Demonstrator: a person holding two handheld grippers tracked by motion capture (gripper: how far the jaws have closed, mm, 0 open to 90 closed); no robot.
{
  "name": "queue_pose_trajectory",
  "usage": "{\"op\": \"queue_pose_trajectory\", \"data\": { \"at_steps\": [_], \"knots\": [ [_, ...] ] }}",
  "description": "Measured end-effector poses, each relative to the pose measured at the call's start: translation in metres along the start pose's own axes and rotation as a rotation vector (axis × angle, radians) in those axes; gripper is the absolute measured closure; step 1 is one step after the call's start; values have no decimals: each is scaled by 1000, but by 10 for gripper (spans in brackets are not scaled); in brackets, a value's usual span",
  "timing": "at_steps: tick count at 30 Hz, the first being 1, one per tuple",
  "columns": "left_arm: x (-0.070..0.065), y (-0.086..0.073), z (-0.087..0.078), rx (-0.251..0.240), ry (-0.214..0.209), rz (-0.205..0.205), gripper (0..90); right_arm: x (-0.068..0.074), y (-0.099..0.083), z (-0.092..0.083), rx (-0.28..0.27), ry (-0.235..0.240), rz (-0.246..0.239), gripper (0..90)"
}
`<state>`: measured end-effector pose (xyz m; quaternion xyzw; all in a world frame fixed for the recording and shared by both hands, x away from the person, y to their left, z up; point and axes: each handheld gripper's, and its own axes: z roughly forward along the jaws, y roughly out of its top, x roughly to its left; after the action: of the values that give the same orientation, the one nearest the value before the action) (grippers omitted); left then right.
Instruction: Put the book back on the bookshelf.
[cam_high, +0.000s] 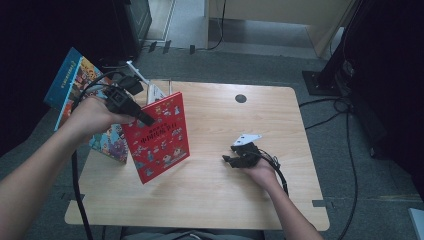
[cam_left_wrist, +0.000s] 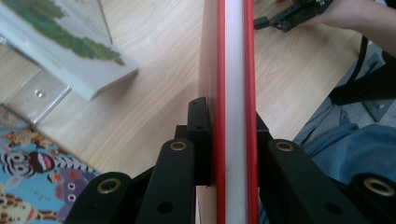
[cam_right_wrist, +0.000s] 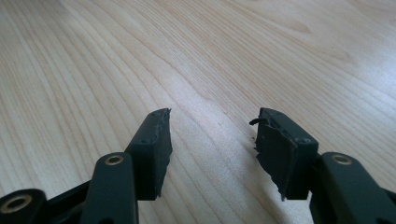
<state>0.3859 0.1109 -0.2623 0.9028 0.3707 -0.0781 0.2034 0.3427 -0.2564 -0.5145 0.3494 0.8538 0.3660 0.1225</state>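
Observation:
A red picture book (cam_high: 160, 137) hangs tilted above the wooden table (cam_high: 225, 195), and my left gripper (cam_high: 146, 120) is shut on its top left corner. In the left gripper view the book's red covers and white page edge (cam_left_wrist: 233, 70) run straight up between the black jaws of my left gripper (cam_left_wrist: 232, 135), which press on both sides. My right gripper (cam_high: 228, 156) is low over the table's middle right, pointing left. In the right gripper view my right gripper (cam_right_wrist: 212, 126) is open over bare wood, and its worn pads (cam_right_wrist: 273, 149) hold nothing.
A blue-covered book (cam_high: 67, 82) leans at the far left off the table's corner. A colourful book (cam_high: 111, 143) lies under the red one at the left edge. A green-covered book (cam_left_wrist: 65, 42) and a clear stand (cam_left_wrist: 37, 95) sit nearby. A dark hole (cam_high: 240, 98) marks the tabletop's far side.

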Motion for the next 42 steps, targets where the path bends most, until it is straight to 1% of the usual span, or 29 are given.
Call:
{"op": "queue_pose_trajectory", "data": {
  "at_steps": [1, 3, 7, 9, 11, 13, 16, 21, 24, 29, 36, 37, 40, 42],
  "knots": [
    [2, -3, -1, -2, 1, -11, 801, -1, -1, 1, -3, 3, 5, 442],
    [7, -10, -4, -15, -7, -34, 800, -2, -2, 1, -13, -5, 7, 443],
    [12, -20, -10, -34, -8, -65, 800, -6, -4, 3, -43, -33, 16, 427],
    [16, -26, -15, -47, -9, -86, 800, -6, -5, 4, -51, -41, 11, 412],
    [21, -32, -19, -58, -15, -110, 800, -4, -6, 4, -56, -47, 17, 406],
    [25, -38, -21, -65, -20, -140, 799, -3, -8, 5, -76, -55, 21, 394],
    [30, -46, -25, -73, -29, -179, 799, -2, -8, 5, -74, -64, 26, 377],
    [40, -56, -33, -90, -34, -225, 799, -2, -8, 5, -76, -68, 27, 369],
    [46, -63, -38, -101, -26, -244, 797, -2, -8, 5, -75, -68, 28, 368],
    [55, -75, -47, -116, -27, -280, 796, -2, -8, 5, -74, -70, 29, 364],
    [71, -85, -53, -130, -23, -345, 796, -2, -8, 5, -68, -72, 37, 347],
    [75, -86, -53, -128, -20, -362, 796, -2, -8, 5, -68, -72, 38, 347],
    [82, -89, -55, -129, -10, -394, 795, -2, -8, 5, -69, -72, 39, 346],
    [88, -90, -56, -138, -3, -421, 796, -2, -8, 5, -70, -73, 37, 346]
  ]
}}
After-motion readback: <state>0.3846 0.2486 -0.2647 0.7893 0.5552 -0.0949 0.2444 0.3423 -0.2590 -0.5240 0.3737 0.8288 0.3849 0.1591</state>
